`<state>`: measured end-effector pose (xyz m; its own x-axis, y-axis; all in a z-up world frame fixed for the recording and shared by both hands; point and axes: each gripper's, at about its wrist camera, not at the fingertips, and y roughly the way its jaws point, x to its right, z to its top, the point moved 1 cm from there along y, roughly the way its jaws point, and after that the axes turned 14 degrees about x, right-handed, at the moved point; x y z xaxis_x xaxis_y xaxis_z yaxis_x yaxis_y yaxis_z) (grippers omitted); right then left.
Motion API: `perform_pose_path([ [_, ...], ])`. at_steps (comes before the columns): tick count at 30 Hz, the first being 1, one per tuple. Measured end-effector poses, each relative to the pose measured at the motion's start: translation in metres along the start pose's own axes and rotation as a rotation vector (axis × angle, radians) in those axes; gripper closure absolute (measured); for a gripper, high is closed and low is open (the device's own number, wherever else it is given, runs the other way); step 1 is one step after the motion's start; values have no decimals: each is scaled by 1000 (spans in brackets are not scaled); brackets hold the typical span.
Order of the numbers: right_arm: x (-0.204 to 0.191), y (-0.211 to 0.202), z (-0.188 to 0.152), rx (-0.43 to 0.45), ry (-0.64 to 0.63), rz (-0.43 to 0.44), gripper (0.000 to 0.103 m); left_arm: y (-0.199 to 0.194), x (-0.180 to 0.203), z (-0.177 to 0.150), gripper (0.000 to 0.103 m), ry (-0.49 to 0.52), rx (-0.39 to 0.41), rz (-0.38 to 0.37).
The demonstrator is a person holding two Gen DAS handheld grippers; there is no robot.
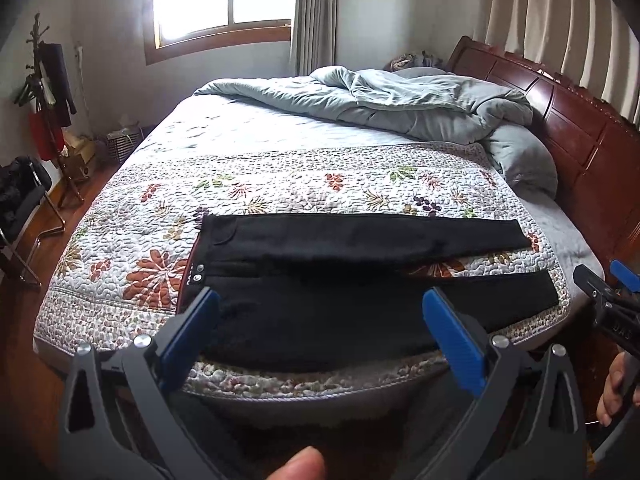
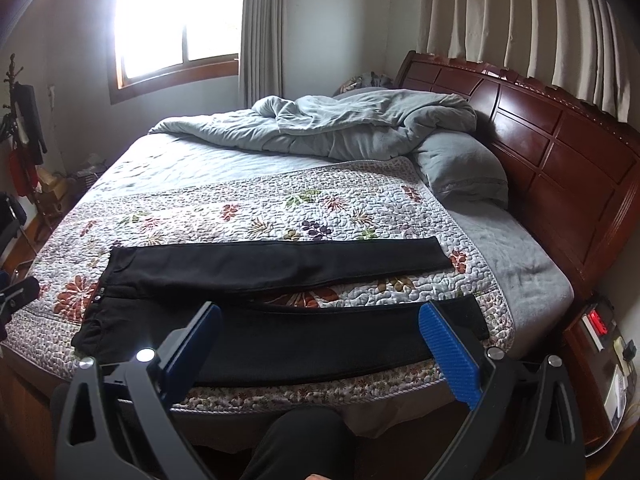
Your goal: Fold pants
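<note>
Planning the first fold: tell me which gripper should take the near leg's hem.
Right, probably. The right gripper hangs open over the hem half of the pants, whose near hem lies beside its right finger. The left gripper, also open, faces the waistband end.

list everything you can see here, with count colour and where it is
pants: 1, black, spread flat on the quilt, legs apart
quilt: 1, floral white, over the bed
comforter: 1, grey-blue, bunched at far side
pillow: 1, grey-blue, by the headboard
headboard: 1, dark red wood, right
window: 1, bright, far wall
coat rack: 1, far left
left claw: 1, blue pads, open, above the pants
right claw: 1, blue pads, open, above the pants
</note>
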<state>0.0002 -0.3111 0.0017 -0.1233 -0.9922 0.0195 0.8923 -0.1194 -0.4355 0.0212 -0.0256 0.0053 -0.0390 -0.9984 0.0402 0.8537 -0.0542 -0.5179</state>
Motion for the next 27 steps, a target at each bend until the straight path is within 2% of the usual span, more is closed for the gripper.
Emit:
perform_pose_path([
  [27,-4,-1,2,-9,-6,17,4,0,-9,-2,2,-12,-14,25],
])
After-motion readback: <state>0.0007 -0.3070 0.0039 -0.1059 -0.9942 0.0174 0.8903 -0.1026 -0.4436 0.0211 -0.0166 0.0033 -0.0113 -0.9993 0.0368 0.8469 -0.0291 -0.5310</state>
